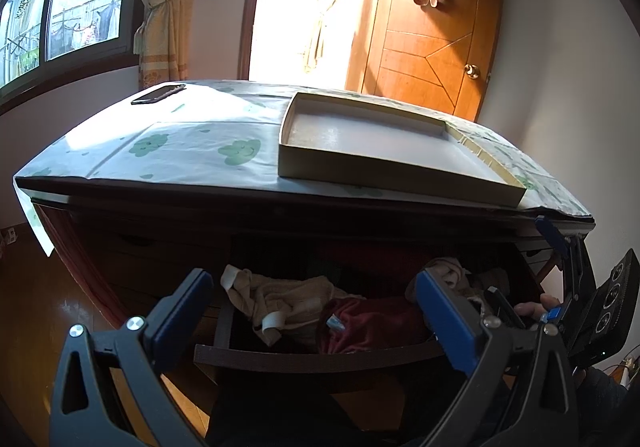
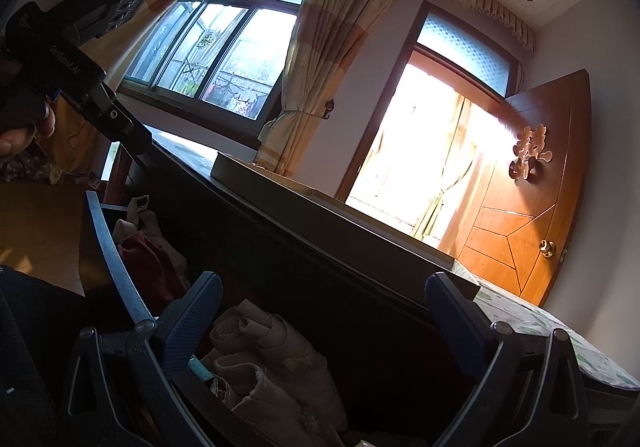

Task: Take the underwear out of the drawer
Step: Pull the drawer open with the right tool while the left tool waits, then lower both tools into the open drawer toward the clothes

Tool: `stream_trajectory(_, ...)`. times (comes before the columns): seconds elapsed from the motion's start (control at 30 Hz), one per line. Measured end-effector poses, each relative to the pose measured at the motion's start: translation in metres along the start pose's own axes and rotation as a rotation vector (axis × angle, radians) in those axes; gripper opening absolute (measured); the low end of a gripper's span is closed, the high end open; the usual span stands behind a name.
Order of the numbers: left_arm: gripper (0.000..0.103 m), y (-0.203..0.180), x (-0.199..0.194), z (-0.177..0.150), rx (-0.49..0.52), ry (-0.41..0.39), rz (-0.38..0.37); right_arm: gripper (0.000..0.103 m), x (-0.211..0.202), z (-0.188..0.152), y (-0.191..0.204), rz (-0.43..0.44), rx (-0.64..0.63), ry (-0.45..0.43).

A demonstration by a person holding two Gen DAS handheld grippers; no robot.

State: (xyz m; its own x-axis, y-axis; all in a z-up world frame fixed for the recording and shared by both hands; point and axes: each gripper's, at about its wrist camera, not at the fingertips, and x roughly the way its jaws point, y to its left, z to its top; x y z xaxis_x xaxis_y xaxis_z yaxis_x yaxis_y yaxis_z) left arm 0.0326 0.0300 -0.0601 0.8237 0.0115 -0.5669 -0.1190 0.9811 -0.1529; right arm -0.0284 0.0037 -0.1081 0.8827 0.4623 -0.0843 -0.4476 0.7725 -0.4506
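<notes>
The dark wooden drawer stands pulled open under the tabletop. It holds beige underwear, a dark red garment and more beige cloth at the right. My left gripper is open and empty, just in front of and above the drawer. My right gripper is open and empty, over the drawer's right end, with rolled beige underwear between its fingers and below them. The dark red garment lies farther left in the right wrist view.
A shallow cardboard box lid lies on the table's patterned cloth. A black phone lies at the far left corner. A wooden door and window are behind. The other gripper's body is at upper left.
</notes>
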Motion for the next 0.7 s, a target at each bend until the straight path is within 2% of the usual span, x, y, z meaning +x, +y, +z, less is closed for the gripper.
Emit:
stream_trajectory(0.47, 0.103, 0.001, -0.001, 0.001, -0.001, 0.006, 0.004, 0.102, -0.012, 0.003, 0.006, 0.010, 0.022, 0.039)
stream_trajectory(0.7, 0.103, 0.004, 0.000, 0.001, -0.004, 0.013, 0.010, 0.102, -0.014, 0.004, 0.004, 0.022, 0.057, 0.092)
